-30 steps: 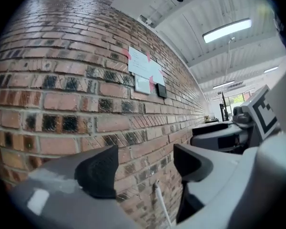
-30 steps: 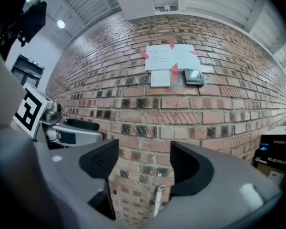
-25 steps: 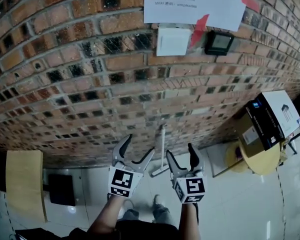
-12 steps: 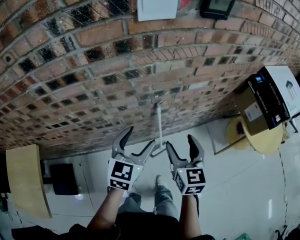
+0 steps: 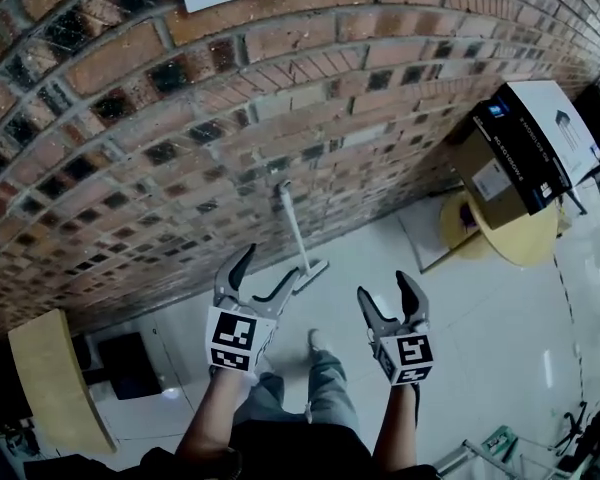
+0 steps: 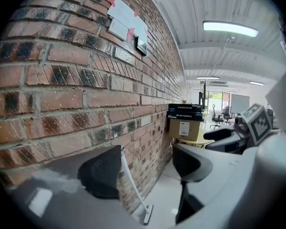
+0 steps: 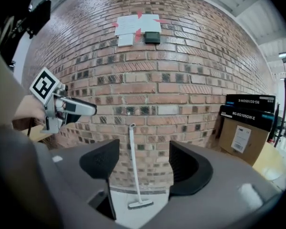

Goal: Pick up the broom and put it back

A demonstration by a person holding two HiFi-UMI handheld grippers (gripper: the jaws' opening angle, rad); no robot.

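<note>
Straight ahead, white broom (image 5: 298, 230) leaning against brick wall (image 5: 160, 118), head down on pale floor (image 5: 460, 348), untouched. Left gripper (image 5: 270, 265) and right gripper (image 5: 385, 288) side by side, well short of it, jaws of both apart with nothing gripped. Off right, cardboard box (image 5: 500, 158) on round table (image 5: 525, 243).

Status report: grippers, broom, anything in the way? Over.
Left gripper open, empty; right gripper open, empty. Broom leaning on brick wall, head on floor, untouched. Nothing in the way.
</note>
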